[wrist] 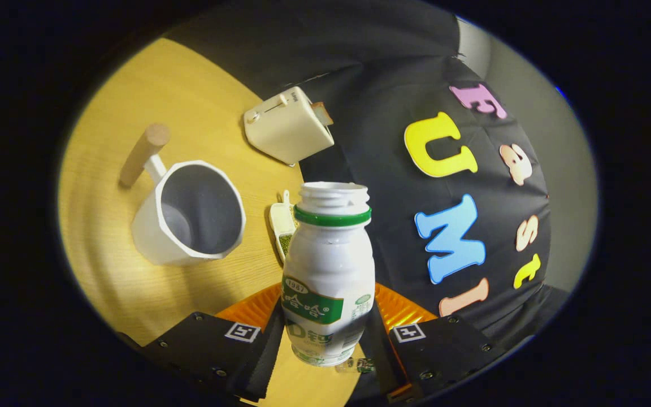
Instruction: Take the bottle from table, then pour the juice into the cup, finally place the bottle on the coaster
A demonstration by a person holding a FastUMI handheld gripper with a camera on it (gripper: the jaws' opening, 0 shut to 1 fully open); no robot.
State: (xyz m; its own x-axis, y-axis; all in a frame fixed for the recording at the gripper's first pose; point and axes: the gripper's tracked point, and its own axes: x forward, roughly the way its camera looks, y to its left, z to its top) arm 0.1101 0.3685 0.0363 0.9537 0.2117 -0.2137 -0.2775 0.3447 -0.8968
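A white plastic bottle (328, 271) with a green ring and green label stands between my two black fingers, and my gripper (325, 333) is shut on its lower body. The cap is off and the neck is open. The whole scene is rolled, so the bottle is held tilted relative to the table. A white faceted cup (192, 217) with a wooden handle (143, 154) sits on the wooden table (133, 294) ahead and left of the bottle; its inside looks empty.
A cream toaster (287, 125) with a slice of bread stands beyond the cup near the black cloth wall. A small white scoop (283, 226) holding green bits lies just behind the bottle. Orange parts (252, 308) of the gripper flank the bottle.
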